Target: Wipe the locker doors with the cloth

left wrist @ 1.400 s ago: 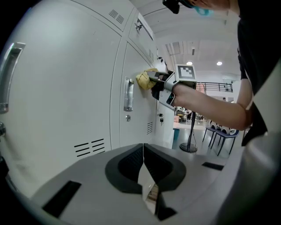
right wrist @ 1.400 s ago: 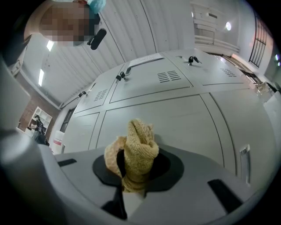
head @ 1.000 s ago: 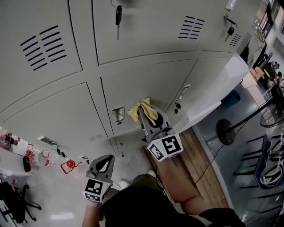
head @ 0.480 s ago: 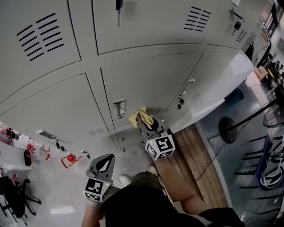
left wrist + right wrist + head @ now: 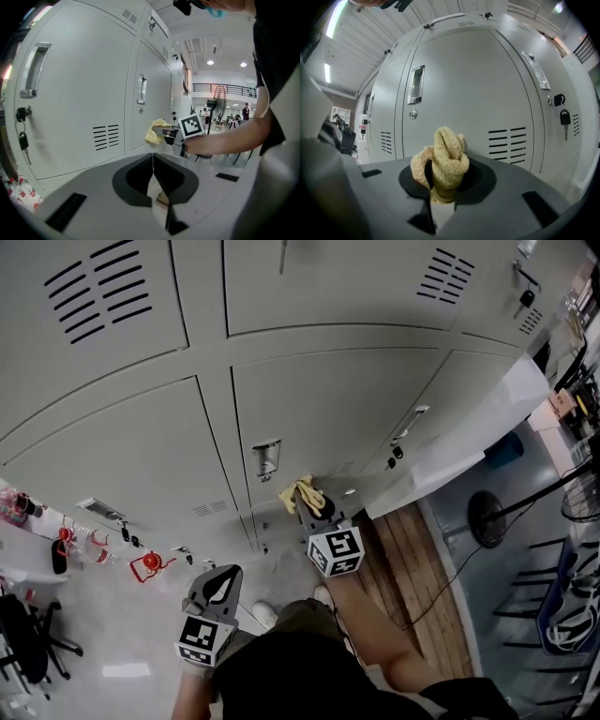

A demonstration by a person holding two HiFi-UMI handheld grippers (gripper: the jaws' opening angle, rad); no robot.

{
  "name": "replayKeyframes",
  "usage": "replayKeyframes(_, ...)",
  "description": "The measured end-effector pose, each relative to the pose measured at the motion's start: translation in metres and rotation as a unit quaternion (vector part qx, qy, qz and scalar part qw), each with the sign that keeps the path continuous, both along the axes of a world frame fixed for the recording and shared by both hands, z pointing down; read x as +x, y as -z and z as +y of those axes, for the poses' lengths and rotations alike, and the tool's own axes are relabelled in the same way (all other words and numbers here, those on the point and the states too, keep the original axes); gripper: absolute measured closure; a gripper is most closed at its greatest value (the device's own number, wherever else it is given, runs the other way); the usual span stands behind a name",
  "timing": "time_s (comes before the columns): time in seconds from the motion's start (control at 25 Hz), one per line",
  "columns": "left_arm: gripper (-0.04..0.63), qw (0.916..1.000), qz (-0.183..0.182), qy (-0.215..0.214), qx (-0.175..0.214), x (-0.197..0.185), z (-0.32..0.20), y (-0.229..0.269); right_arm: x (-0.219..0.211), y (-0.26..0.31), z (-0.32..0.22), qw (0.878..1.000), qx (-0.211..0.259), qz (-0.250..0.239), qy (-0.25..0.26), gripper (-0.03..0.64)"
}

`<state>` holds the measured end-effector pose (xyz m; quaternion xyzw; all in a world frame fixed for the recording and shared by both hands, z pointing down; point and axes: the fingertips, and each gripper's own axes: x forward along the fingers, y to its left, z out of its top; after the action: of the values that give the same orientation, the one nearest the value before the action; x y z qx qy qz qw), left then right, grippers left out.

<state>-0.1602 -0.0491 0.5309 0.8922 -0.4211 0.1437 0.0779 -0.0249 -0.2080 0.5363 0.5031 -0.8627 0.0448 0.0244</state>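
The right gripper (image 5: 440,185) is clamping its jaws on the cloth (image 5: 446,159), a yellow terry bundle bunched between the tips. In the right gripper view the cloth's long axis is running straight out of the jaws toward 12 o'clock, its rounded top aiming at the locker door (image 5: 473,98), while a smaller fold is spilling out at 9 o'clock. In the left gripper view the bundle is pressing against the lower part of that grey door and drooping a little downward from the jaw tips.

The left gripper (image 5: 153,158) is keeping its jaws together with nothing between them. In the head view it is hanging low at about 8 o'clock from the right gripper's marker cube (image 5: 336,551), well apart from the door.

Outward from the cloth, the door's recessed handle (image 5: 266,459) is sitting at about 11 o'clock in the head view. In the right gripper view the vent slots (image 5: 508,140) are showing at 3 o'clock of the cloth, and a key (image 5: 565,118) is hanging on the neighbouring door farther toward 3 o'clock.
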Motion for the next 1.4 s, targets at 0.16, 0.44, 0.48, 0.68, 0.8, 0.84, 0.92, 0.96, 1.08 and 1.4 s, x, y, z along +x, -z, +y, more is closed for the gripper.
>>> replayKeyframes(0.16, 0.584, 0.9999, 0.003, 0.012, -0.002, -0.004, 0.002, -0.001, -0.006, -0.014, 0.001, 1.000, -0.011, 0.010, 0.006, 0.525)
replayKeyframes(0.44, 0.584, 0.9994, 0.007, 0.033, -0.004, -0.014, 0.006, -0.003, -0.018, -0.025, 0.004, 0.999, -0.020, 0.019, 0.018, 0.525)
replayKeyframes(0.48, 0.584, 0.9993, 0.008, 0.036, -0.003, -0.015, 0.006, -0.002, -0.021, -0.026, 0.004, 0.999, -0.021, 0.020, 0.021, 0.525)
replayKeyframes(0.68, 0.584, 0.9988, 0.011, 0.047, 0.000, -0.019, 0.006, 0.000, -0.030, -0.024, 0.006, 0.999, -0.027, 0.018, 0.031, 0.525)
replayKeyframes(0.8, 0.584, 0.9987, 0.012, 0.049, 0.002, -0.019, 0.006, 0.001, -0.037, -0.019, 0.008, 0.999, -0.025, 0.014, 0.038, 0.525)
replayKeyframes(0.84, 0.584, 0.9987, 0.012, 0.049, 0.003, -0.020, 0.007, 0.001, -0.039, -0.016, 0.008, 0.999, -0.023, 0.013, 0.039, 0.525)
replayKeyframes(0.92, 0.584, 0.9987, 0.012, 0.050, 0.004, -0.020, 0.007, 0.002, -0.042, -0.011, 0.009, 0.999, -0.021, 0.008, 0.041, 0.525)
replayKeyframes(0.96, 0.584, 0.9986, 0.012, 0.050, 0.006, -0.020, 0.007, 0.003, -0.042, -0.007, 0.010, 0.999, -0.019, 0.006, 0.042, 0.525)
replayKeyframes(1.08, 0.584, 0.9985, 0.014, 0.051, 0.009, -0.021, 0.006, 0.006, -0.043, 0.006, 0.010, 0.999, -0.010, 0.001, 0.039, 0.525)
replayKeyframes(1.4, 0.584, 0.9986, 0.015, 0.046, 0.020, -0.019, 0.003, 0.013, -0.038, 0.059, 0.011, 0.999, 0.040, -0.017, 0.029, 0.525)
